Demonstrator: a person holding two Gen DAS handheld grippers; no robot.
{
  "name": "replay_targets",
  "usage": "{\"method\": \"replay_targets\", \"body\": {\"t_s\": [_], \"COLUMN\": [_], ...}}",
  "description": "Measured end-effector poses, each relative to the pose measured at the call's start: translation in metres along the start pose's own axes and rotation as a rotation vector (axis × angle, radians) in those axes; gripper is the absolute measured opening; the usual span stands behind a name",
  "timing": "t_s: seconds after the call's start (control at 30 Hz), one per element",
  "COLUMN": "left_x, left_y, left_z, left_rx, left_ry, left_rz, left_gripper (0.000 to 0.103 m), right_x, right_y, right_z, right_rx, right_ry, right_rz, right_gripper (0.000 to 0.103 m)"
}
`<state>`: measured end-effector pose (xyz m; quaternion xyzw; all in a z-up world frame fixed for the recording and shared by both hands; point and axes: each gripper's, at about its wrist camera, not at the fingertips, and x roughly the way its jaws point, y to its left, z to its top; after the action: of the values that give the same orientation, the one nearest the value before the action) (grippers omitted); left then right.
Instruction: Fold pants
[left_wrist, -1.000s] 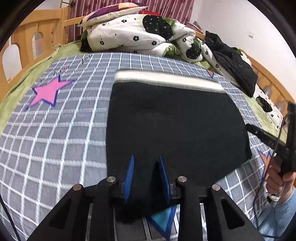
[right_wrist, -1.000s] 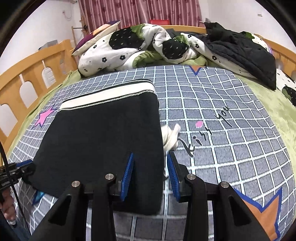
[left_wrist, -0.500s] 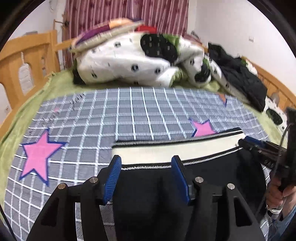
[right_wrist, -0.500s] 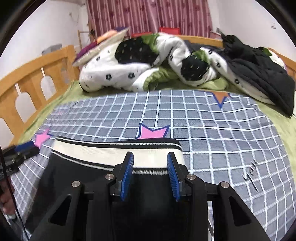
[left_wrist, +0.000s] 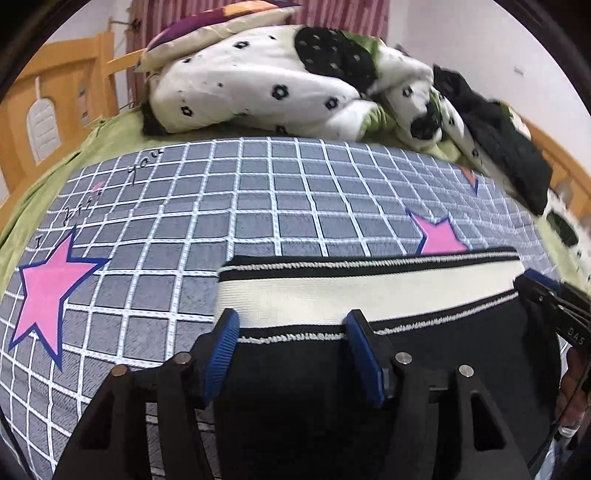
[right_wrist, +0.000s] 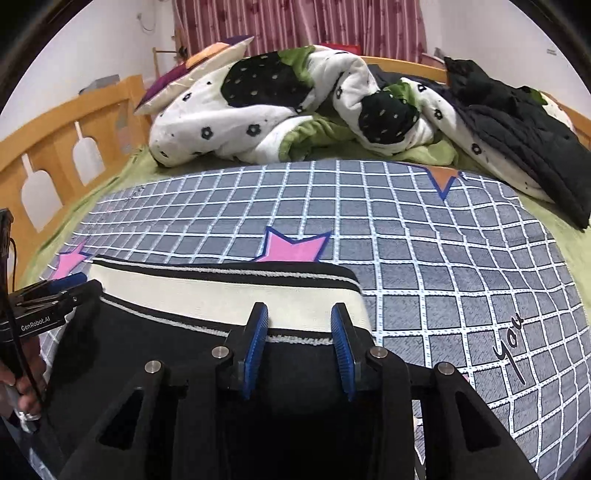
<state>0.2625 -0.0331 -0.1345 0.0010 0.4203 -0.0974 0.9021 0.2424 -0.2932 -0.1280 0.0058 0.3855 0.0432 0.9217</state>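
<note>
Black pants (left_wrist: 295, 369) with a cream waistband (left_wrist: 369, 291) lie folded on the grey checked blanket. My left gripper (left_wrist: 291, 350) is open, its blue fingers standing over the left part of the waistband. My right gripper (right_wrist: 299, 343) is open too, over the right end of the waistband (right_wrist: 221, 291). Neither gripper holds cloth. The right gripper also shows at the right edge of the left wrist view (left_wrist: 550, 299), and the left gripper shows at the left edge of the right wrist view (right_wrist: 48, 299).
A white flowered duvet (right_wrist: 280, 107) and a pillow (left_wrist: 218, 22) are piled at the head of the bed. A black jacket (right_wrist: 517, 122) lies at the far right. Wooden bed rails (right_wrist: 55, 147) run along the left. The grey blanket (right_wrist: 406, 229) stretches beyond the pants.
Both grippers moved forward over the pants from the near edge to the waistband. The left gripper's fingers opened wider. The pants lie closer and lower in both views.
</note>
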Motion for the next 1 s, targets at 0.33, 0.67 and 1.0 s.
{"method": "replay_targets", "body": {"t_s": [0.33, 0.67, 1.0], "left_x": [-0.016, -0.001, -0.022], "left_y": [-0.003, -0.014, -0.014], "left_z": [0.004, 0.003, -0.019], "left_rx": [0.018, 0.086, 0.127], "left_ry": [-0.054, -0.019, 0.094], "left_rz": [0.014, 0.013, 0.023], "left_gripper": [0.061, 0.064, 0.065], "right_x": [0.006, 0.015, -0.005], "right_y": [0.000, 0.005, 0.000], "right_z": [-0.002, 0.003, -0.003], "right_rx": [-0.007, 0.010, 0.005], "right_ry": [0.009, 0.017, 0.023], "right_rz": [-0.003, 0.000, 0.006], "right_gripper": [0.033, 0.033, 0.032]}}
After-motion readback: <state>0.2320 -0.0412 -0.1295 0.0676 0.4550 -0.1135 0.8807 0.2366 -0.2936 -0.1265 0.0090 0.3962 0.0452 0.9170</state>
